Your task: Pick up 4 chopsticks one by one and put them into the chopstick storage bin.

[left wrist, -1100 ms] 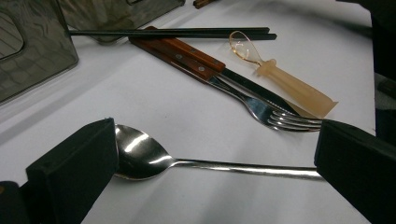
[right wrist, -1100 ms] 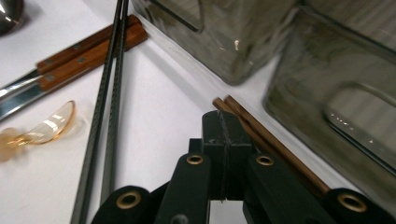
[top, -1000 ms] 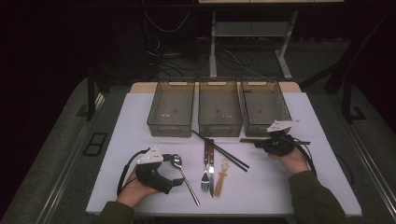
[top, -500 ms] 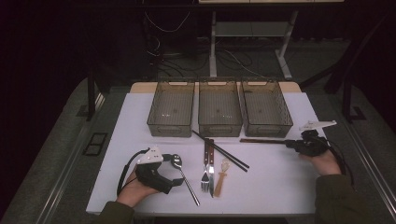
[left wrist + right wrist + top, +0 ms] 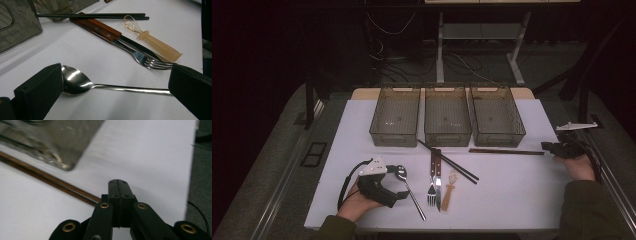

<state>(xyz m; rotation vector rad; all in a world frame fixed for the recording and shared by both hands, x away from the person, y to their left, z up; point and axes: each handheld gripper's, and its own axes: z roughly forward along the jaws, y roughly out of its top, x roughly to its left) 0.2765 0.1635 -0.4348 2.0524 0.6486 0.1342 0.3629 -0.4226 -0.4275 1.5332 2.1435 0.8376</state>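
My left gripper rests open at the table's front left, held by a hand. A steel spoon lies on the white table between its wide jaws, bowl by the left pad and handle reaching the right one. My right gripper is shut with nothing in it, near the table's right edge, its tip pointing left. A pair of brown chopsticks lies flat just left of it, also seen as brown chopsticks ahead of the shut jaws.
Three smoky plastic bins stand side by side at the back. A fork, a wood-handled knife, black chopsticks and a clear plastic spoon lie in the front middle. The white table ends just right of my right gripper.
My right gripper has slid right, away from the end of the brown chopsticks to the table's right edge. The chopsticks stay on the table. The left gripper has not moved.
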